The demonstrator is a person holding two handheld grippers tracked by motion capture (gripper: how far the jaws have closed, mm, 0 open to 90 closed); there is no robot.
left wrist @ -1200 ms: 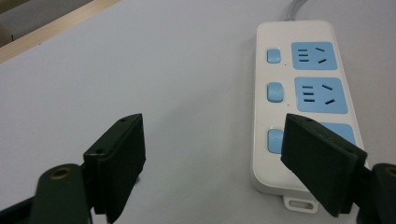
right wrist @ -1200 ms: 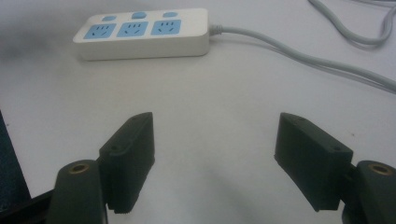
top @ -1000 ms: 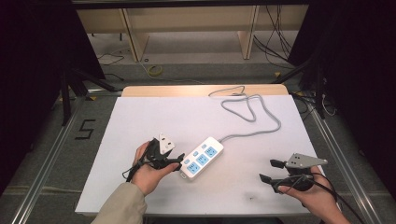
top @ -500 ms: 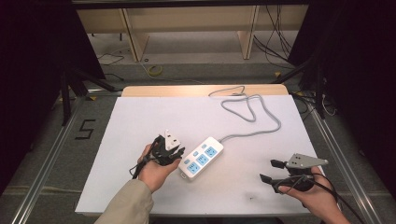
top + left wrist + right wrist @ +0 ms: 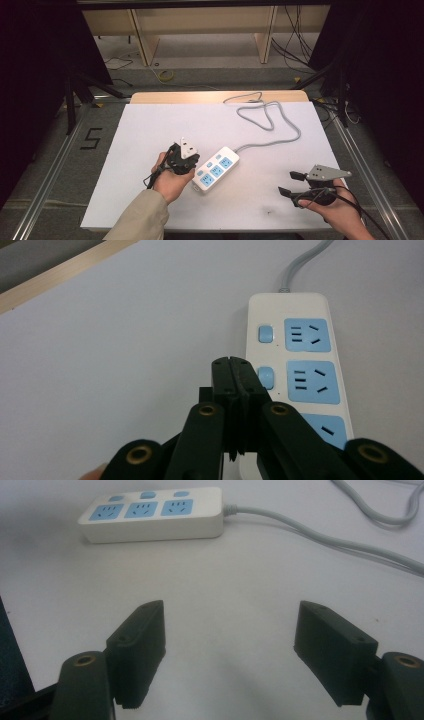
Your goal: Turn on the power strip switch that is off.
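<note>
A white power strip (image 5: 216, 168) with three blue sockets and blue switches lies on the white table top (image 5: 150, 130). Its grey cable (image 5: 270, 125) snakes off to the back. My left gripper (image 5: 193, 167) hovers at the strip's near left end. Its jaws have just been closing and now stand shut with nothing between them (image 5: 233, 365), pointing at the strip (image 5: 305, 360) beside its switches. My right gripper (image 5: 287, 183) rests open near the front right, aimed at the strip (image 5: 155, 512) from a distance, with bare table between its fingers (image 5: 230, 645).
A wooden strip (image 5: 210, 96) runs along the table's back edge. Metal rails (image 5: 360, 165) flank both sides. A "5" mark (image 5: 91, 138) lies on the floor at the left. Shelving legs and loose cables (image 5: 295, 45) stand behind the table.
The left gripper's jaws have come together, and the left hand has edged slightly right toward the strip. The right hand and the strip have not moved.
</note>
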